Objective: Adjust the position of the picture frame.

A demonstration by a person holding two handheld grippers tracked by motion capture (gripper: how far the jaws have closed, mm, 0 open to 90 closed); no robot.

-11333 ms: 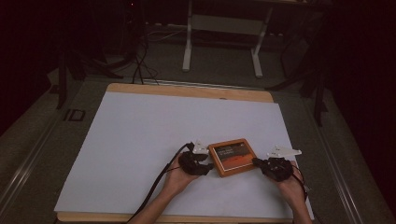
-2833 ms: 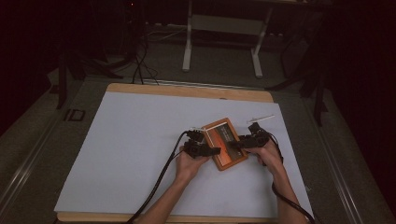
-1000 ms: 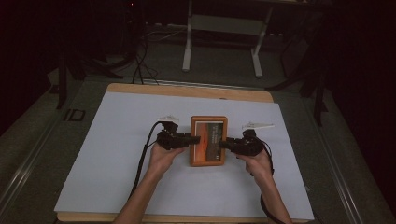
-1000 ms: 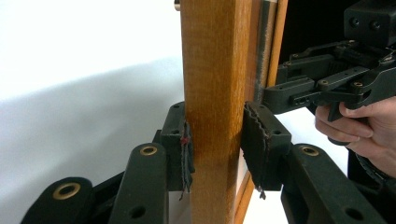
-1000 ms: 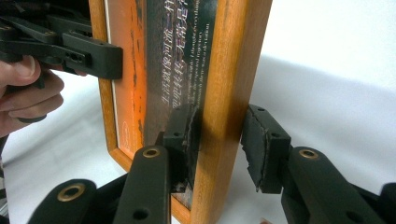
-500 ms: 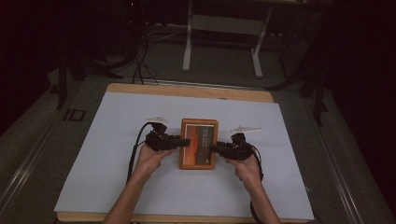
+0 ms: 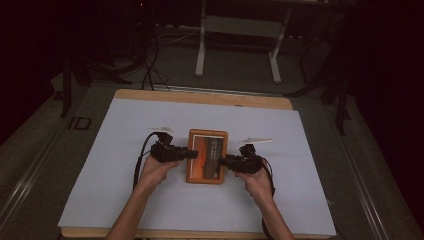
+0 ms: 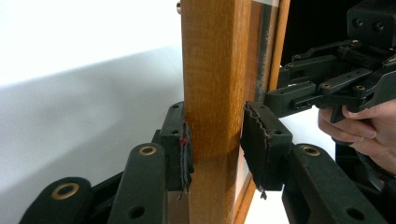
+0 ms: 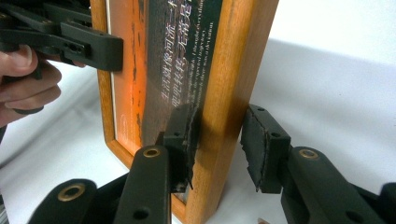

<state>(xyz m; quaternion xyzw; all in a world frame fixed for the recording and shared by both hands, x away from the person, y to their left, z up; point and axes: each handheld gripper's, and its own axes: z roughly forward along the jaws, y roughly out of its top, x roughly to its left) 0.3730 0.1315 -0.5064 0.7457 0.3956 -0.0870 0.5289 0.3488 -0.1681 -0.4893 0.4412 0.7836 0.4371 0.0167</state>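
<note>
Hand-held grippers: left (image 8: 212,149) and right (image 9: 217,147) each clamp picture frame (image 7: 206,155) edge.

Wooden picture frame (image 7: 207,156) with orange-and-dark print; lying face up, mid-table on the white sheet (image 7: 110,165).

wooden picture frame (image 7: 207,156) turned upright and carried leftward across the table, both hands moved with it
</note>
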